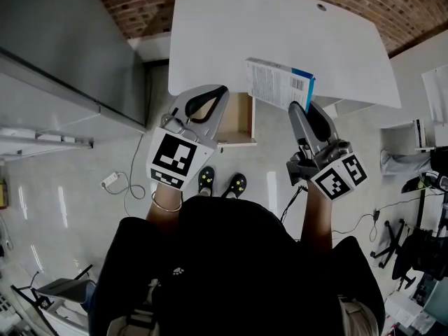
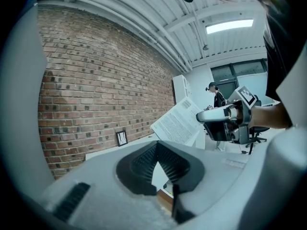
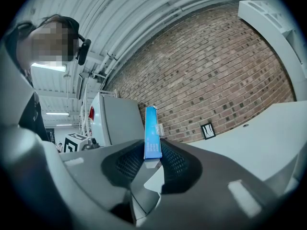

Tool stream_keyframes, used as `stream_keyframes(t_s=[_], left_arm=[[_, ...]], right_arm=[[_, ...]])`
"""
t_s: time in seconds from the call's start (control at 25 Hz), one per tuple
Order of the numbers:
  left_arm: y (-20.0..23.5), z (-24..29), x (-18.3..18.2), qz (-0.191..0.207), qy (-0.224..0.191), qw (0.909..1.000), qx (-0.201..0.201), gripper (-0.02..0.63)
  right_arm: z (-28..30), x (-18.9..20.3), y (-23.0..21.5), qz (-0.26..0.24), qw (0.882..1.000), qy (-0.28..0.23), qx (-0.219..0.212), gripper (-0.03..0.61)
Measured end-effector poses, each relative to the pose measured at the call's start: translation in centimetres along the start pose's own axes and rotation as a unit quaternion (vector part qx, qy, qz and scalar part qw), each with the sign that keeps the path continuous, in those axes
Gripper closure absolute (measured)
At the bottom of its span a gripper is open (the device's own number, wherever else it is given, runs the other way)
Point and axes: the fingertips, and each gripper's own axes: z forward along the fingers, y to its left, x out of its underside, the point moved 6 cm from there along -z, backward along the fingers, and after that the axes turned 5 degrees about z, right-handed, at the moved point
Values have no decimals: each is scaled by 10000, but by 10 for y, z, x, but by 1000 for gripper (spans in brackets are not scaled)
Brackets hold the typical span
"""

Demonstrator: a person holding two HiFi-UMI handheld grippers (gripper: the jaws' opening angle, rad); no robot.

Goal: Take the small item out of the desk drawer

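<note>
The left claw is closed and empty, hanging at the open drawer under the tabletop's near edge. The right claw grips the small box, holding it above that near edge, outside the drawer.

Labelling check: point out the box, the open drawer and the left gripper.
box (image 1: pixel 278 82), head view, middle of its printed face.
drawer (image 1: pixel 240 116), head view, bare wooden inside.
left gripper (image 1: pixel 220 91), head view, between its closed fingertips.
</note>
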Motion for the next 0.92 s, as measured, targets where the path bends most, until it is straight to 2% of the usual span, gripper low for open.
stream_keyframes(t_s=[0.92], left_arm=[[2,1,4,-86,11,9999,-61,615]], right_arm=[[2,3,-7,131,9999,3,-72,474]])
